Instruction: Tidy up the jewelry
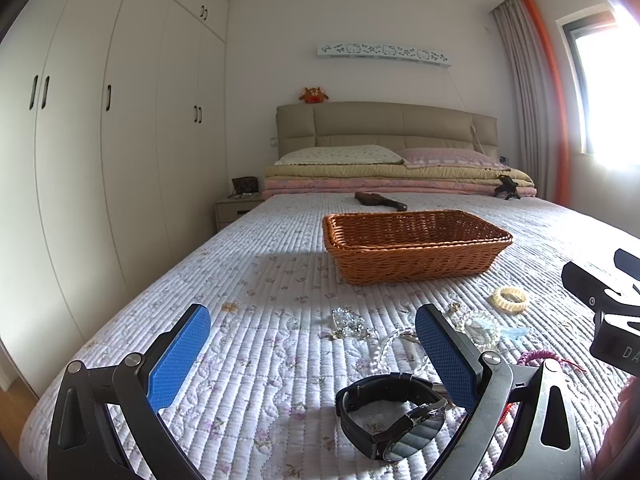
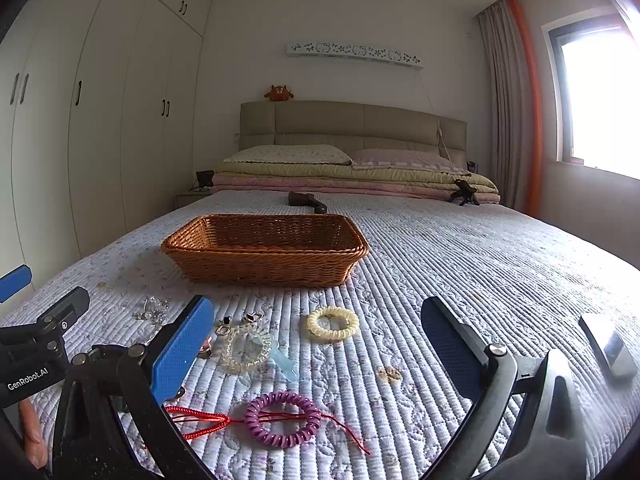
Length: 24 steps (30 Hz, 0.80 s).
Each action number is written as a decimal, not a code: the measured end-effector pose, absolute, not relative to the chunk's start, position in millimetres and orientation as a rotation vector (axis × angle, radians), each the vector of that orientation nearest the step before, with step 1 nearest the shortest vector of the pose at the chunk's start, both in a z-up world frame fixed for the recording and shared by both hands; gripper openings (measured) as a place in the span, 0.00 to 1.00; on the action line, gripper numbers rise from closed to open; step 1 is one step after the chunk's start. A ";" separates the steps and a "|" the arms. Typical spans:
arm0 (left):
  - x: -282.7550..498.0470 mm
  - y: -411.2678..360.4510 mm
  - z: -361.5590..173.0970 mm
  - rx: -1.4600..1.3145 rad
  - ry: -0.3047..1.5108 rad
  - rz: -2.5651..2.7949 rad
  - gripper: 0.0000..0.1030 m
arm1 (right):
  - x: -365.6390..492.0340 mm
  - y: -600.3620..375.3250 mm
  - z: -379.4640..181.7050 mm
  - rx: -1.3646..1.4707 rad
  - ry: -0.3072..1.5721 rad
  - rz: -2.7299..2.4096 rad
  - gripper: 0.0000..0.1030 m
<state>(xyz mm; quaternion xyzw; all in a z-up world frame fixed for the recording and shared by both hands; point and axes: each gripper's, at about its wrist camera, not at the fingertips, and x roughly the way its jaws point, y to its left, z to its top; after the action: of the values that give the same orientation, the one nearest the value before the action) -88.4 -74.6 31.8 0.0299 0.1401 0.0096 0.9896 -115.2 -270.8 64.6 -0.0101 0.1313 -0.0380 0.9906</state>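
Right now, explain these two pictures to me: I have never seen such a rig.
A person holds a two-finger tool in each hand; each carries a camera looking forward between its blue pads. One picture comes from the left tool, the other from the right tool. Both are open and hold nothing. They hover over a quilted bed with a wicker basket; nothing shows inside it. Lying loose nearby: a black watch, a cream coil bracelet, a purple coil bracelet, a red cord and clear bead bracelets.

One wicker basket (image 2: 264, 250), one black watch (image 1: 394, 416), two coil hair ties: cream (image 2: 333, 323), purple (image 2: 282, 418); one clear bead bracelet (image 2: 246, 350); two pillows.
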 end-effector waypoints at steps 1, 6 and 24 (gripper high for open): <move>-88.4 -74.3 31.9 0.060 0.282 0.019 0.99 | -115.9 -270.5 64.7 -0.020 0.263 -0.076 1.00; -87.2 -72.0 30.3 0.068 0.275 0.023 0.99 | -115.8 -271.9 65.6 -0.015 0.266 -0.076 1.00; -85.4 -70.8 27.0 0.068 0.275 0.023 0.99 | -116.6 -271.9 65.2 -0.011 0.265 -0.076 1.00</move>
<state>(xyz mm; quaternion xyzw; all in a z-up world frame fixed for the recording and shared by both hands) -85.4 -70.8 27.0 0.0338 0.1369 0.0112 0.9899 -116.6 -271.9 65.2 -0.0054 0.1319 -0.0380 0.9905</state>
